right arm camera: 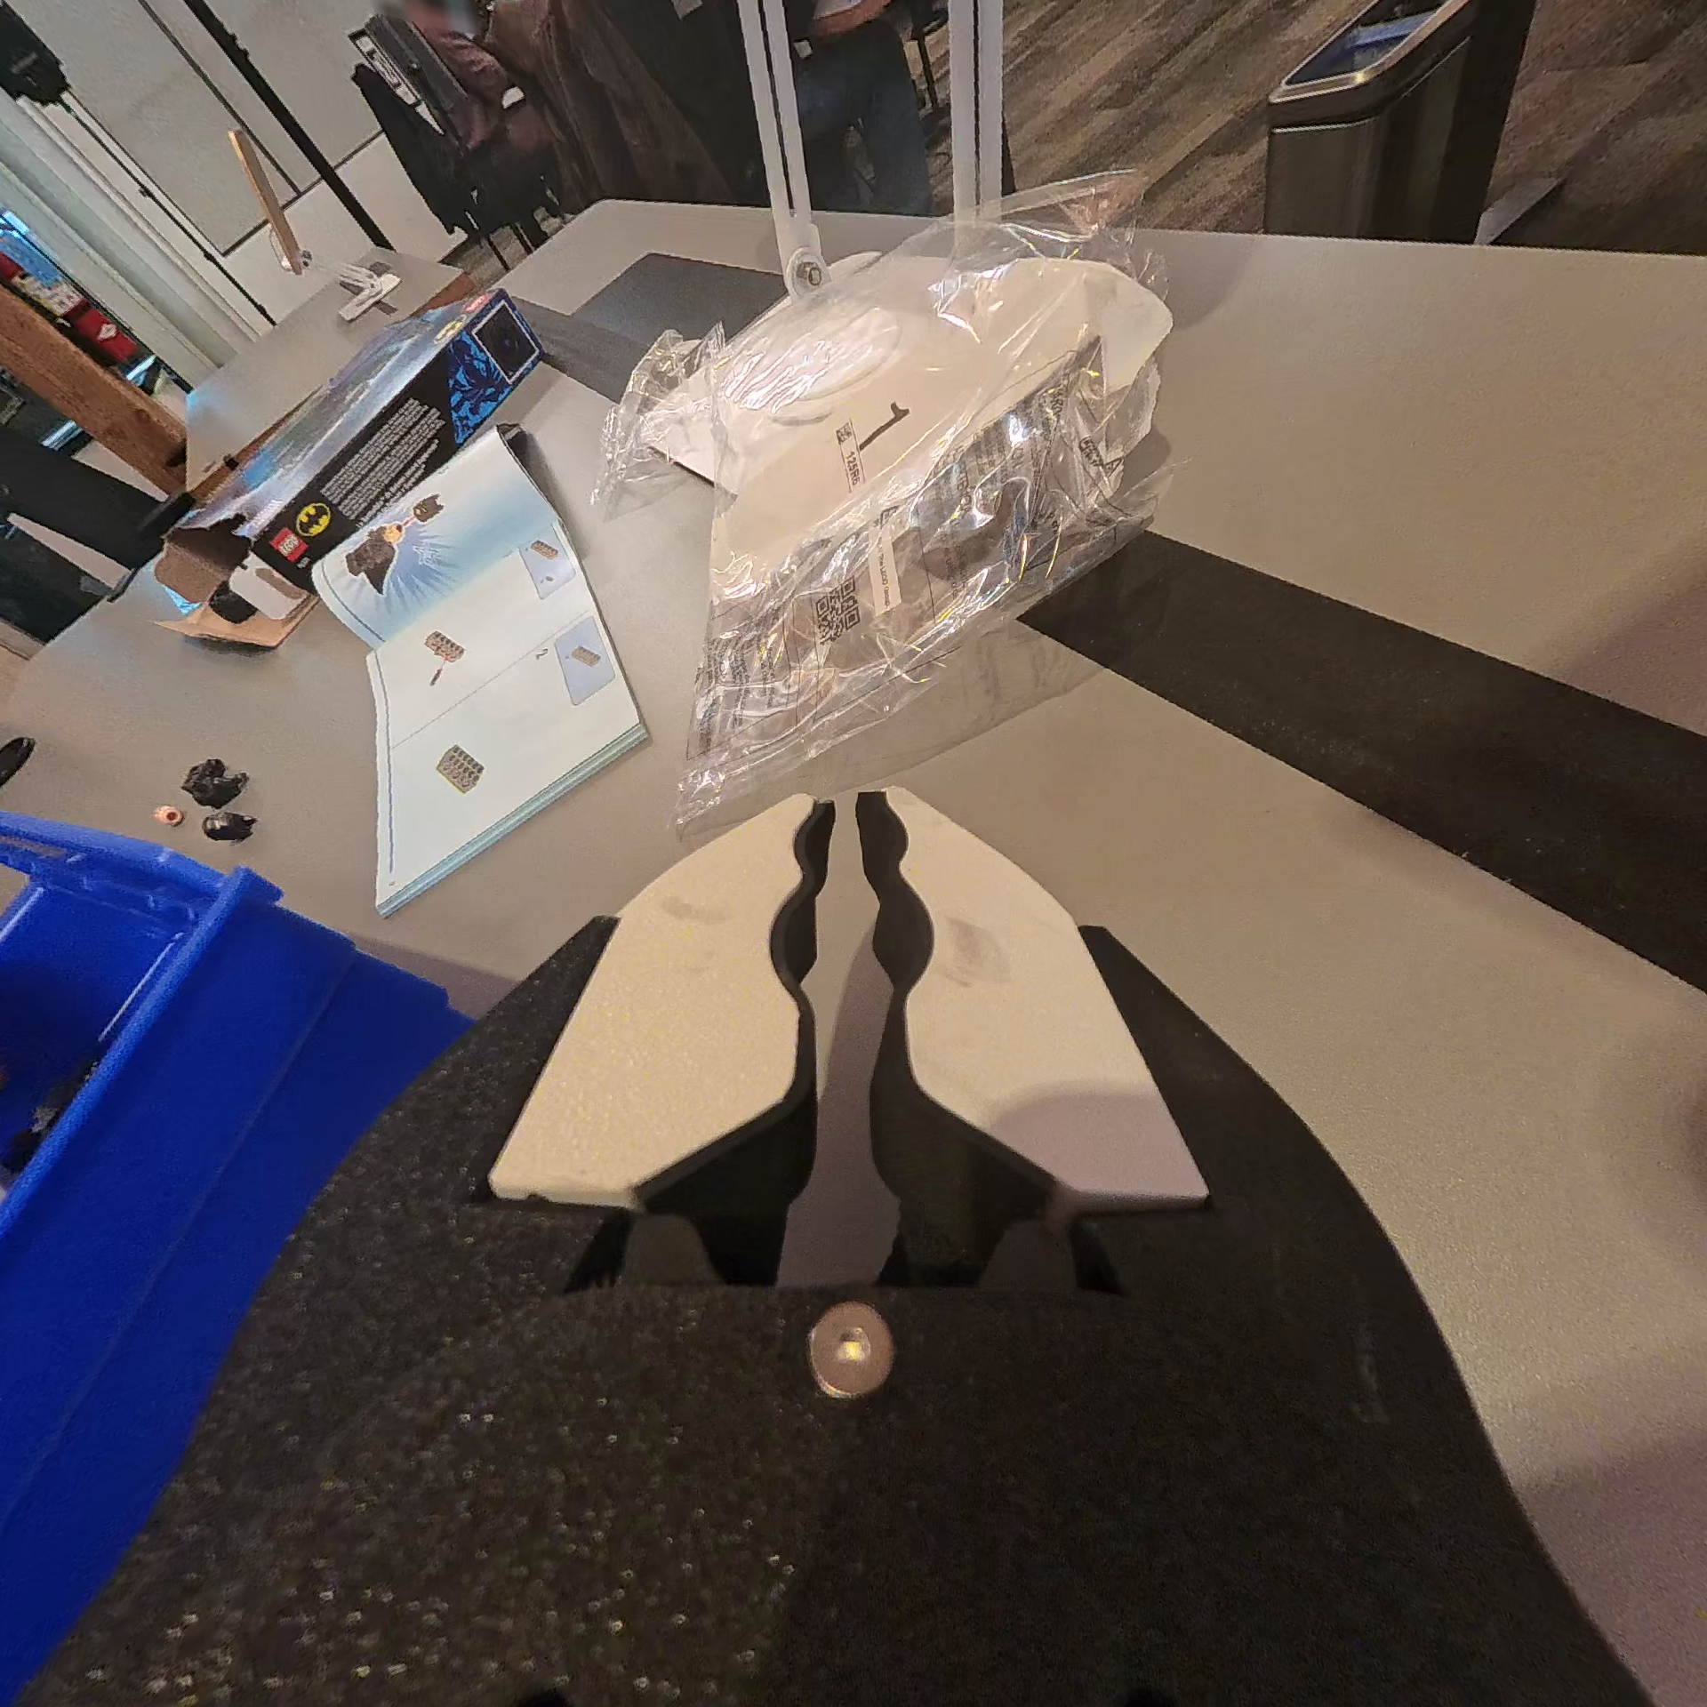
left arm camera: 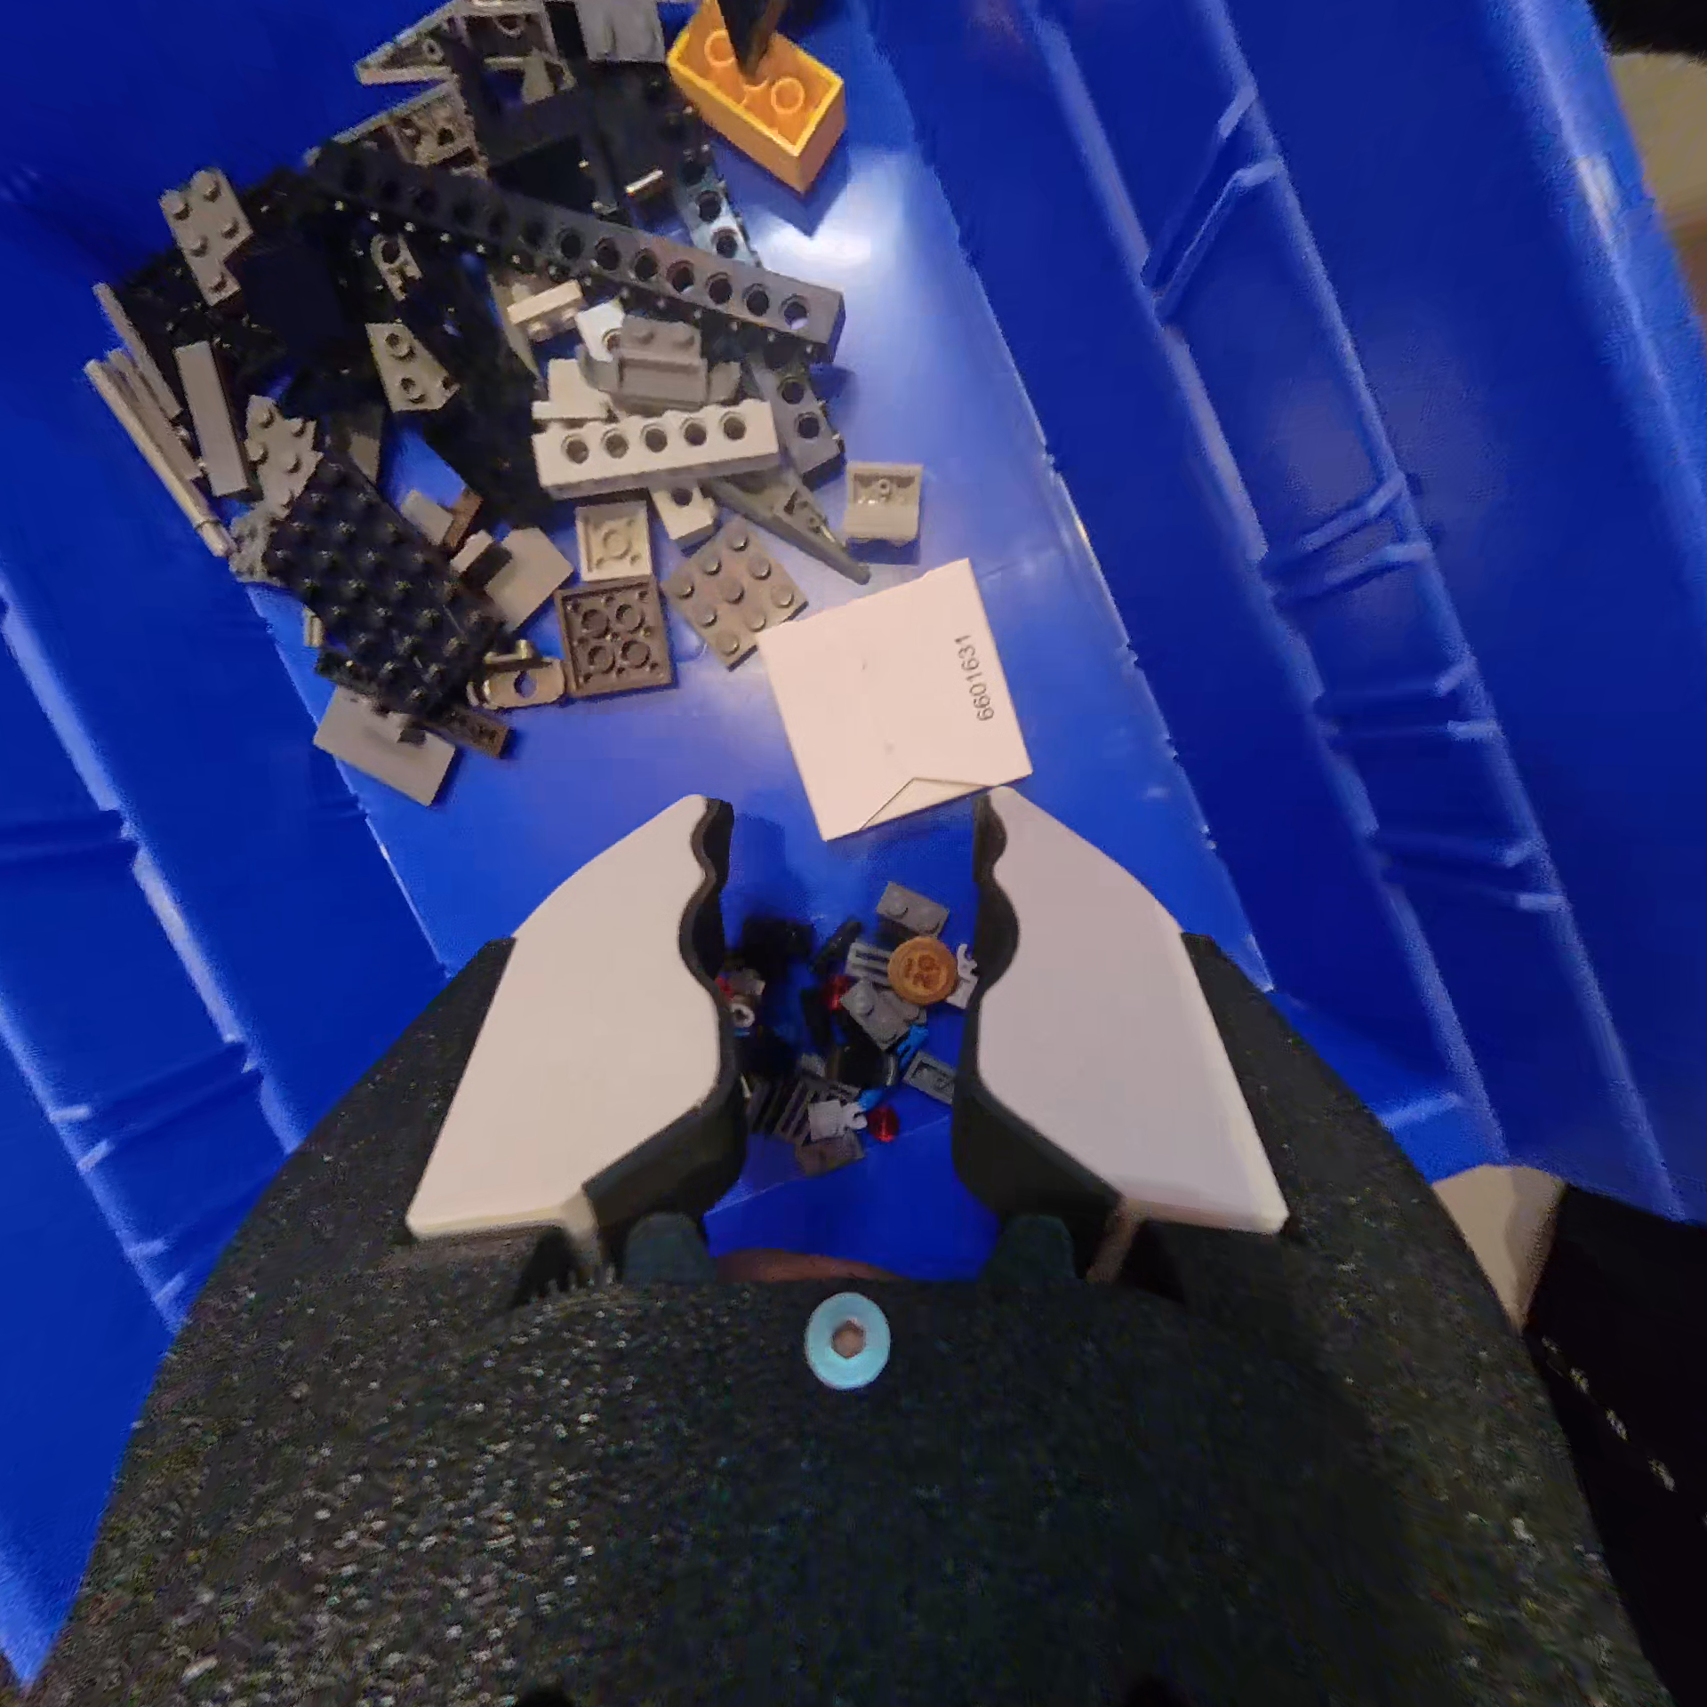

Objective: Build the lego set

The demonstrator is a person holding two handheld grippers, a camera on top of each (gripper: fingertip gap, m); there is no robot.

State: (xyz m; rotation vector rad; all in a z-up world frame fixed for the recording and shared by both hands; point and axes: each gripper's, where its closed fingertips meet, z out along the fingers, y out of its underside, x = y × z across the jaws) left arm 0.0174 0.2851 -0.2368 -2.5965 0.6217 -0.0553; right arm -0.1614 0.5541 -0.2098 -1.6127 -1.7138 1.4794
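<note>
Blue plastic fills your left view: the bin [left arm camera: 1293, 462] lies under your left gripper [left arm camera: 850, 831], whose fingers [left arm camera: 600, 1016] stand released, gripping nothing. Between them, lower on the bin floor, sits a heap of tiny pieces [left arm camera: 841, 1035] with a round orange tile [left arm camera: 922, 968] close to the right-hand finger. Just beyond the fingertips lies a white folded card [left arm camera: 887, 693], its near corner beside the right-hand tip, apart from it. Farther ahead is the pile of grey and black bricks [left arm camera: 462, 416], and beyond that a yellow brick [left arm camera: 757, 102].

Your right gripper [right arm camera: 845, 813] has its fingers [right arm camera: 702, 998] nearly clenched, pinching the lower edge of a clear plastic bag [right arm camera: 887, 480], which hangs lifted above the grey tabletop [right arm camera: 1293, 831]. To the left of those fingers lie an open instruction booklet [right arm camera: 490, 665] and a printed box [right arm camera: 369, 453]; the bin's rim shows at lower left.
</note>
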